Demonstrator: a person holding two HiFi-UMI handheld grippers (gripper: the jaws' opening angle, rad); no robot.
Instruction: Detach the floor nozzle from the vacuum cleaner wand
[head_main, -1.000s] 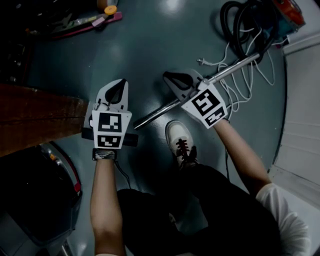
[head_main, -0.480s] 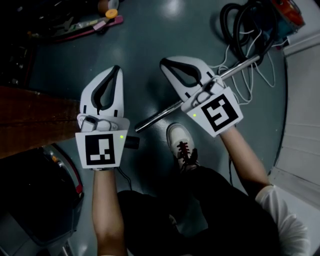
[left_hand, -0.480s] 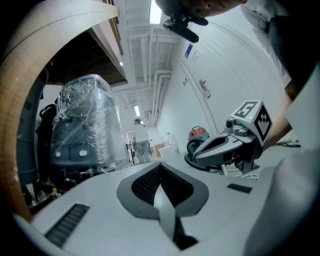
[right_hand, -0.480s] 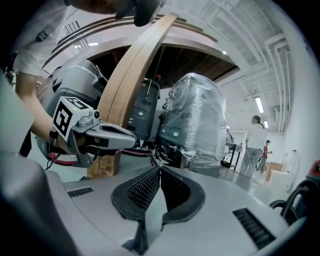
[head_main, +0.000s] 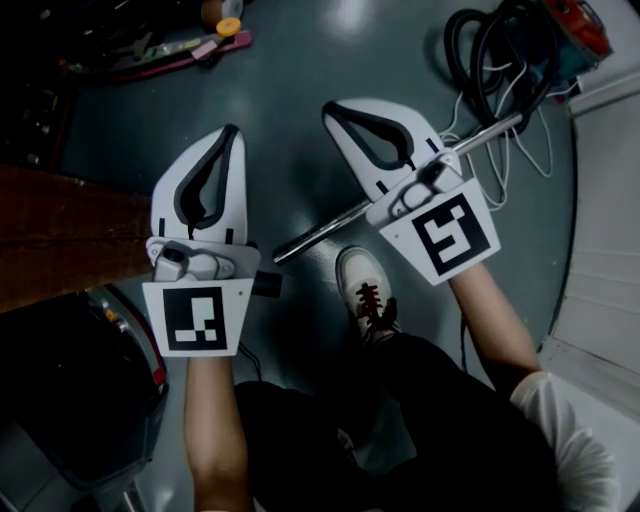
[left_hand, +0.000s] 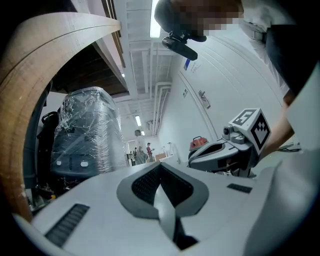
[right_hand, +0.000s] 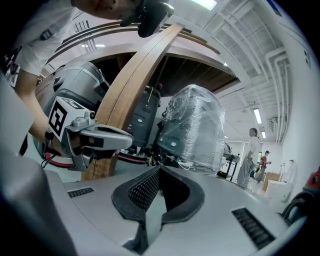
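The chrome wand (head_main: 400, 180) lies slantwise on the grey-green floor, running up to the black hose (head_main: 490, 50) and the red vacuum body (head_main: 575, 20). A dark piece (head_main: 266, 284) shows by the wand's near end, mostly hidden behind my left gripper; I cannot tell whether it is joined to the wand. My left gripper (head_main: 232, 133) is held high above the floor, shut and empty. My right gripper (head_main: 333, 108) hovers above the wand, also shut with nothing in it. In the left gripper view its jaws (left_hand: 159, 166) meet; in the right gripper view the jaws (right_hand: 159, 170) are closed too.
A wooden beam (head_main: 60, 240) lies at the left, a dark machine (head_main: 70, 400) below it. White cable (head_main: 500, 160) loops beside the wand. The person's shoe (head_main: 362, 285) stands near the wand's end. Tools (head_main: 190, 45) lie at the far left. A plastic-wrapped machine (left_hand: 87, 135) stands ahead.
Both grippers have risen towards the head camera and tipped up from pointing down to pointing level. The wand and hose have not moved.
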